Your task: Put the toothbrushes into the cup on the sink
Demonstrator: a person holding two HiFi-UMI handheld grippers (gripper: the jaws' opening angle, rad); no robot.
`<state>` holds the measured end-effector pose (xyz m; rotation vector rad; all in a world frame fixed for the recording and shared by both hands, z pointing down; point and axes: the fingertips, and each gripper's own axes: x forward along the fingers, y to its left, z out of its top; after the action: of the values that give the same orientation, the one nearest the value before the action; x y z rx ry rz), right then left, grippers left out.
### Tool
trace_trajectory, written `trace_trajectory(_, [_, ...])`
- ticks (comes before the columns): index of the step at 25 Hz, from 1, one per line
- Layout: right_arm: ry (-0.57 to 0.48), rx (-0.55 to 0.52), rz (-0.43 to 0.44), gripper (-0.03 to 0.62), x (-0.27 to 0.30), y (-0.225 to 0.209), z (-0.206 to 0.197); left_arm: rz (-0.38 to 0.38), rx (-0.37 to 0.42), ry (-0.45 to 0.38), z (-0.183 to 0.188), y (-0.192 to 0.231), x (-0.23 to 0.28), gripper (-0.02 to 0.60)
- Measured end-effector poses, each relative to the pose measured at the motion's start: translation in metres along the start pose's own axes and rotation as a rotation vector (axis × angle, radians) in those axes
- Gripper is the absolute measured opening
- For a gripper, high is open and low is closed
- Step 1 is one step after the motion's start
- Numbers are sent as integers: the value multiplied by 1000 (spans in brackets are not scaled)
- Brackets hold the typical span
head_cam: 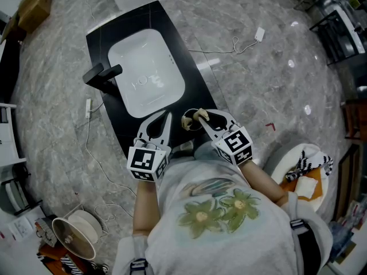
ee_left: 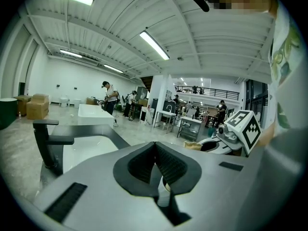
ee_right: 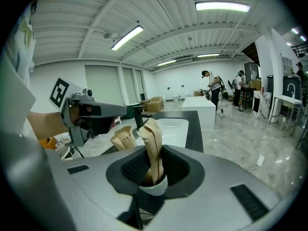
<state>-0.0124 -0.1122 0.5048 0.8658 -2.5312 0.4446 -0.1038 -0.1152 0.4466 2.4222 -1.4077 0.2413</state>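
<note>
Big workshop hall: strip lights (ee_right: 222,6), ribbed ceiling (ee_left: 120,13), workbenches (ee_left: 188,123).

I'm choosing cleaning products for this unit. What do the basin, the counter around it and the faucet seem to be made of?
Basin: glossy white, probably glazed ceramic, since soft light reflections show on it.
Counter: smooth, flat black with a faint sheen; it could be stone, glass or laminate, and the look leaves that open.
Faucet: matte black, likely coated metal, with squared edges and no bright highlights.

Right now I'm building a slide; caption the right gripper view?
Right gripper holding a paper-wrapped toothbrush, a second wrapped toothbrush just beyond, white sink basin behind.
</note>
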Motion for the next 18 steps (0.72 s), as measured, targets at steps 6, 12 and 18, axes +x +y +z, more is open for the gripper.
trace_trajectory(6, [19, 3, -1, 75, 4, -1, -6, -5, -5, 4, -2, 0, 1, 18])
trace_trajectory(12, [42, 10, -7, 75, 8, -2, -14, -6, -11, 6, -2, 2, -1, 18])
trace_trajectory(18, [67, 15, 7, 75, 10, -3, -16, -6, -16, 14, -3, 2, -1, 18])
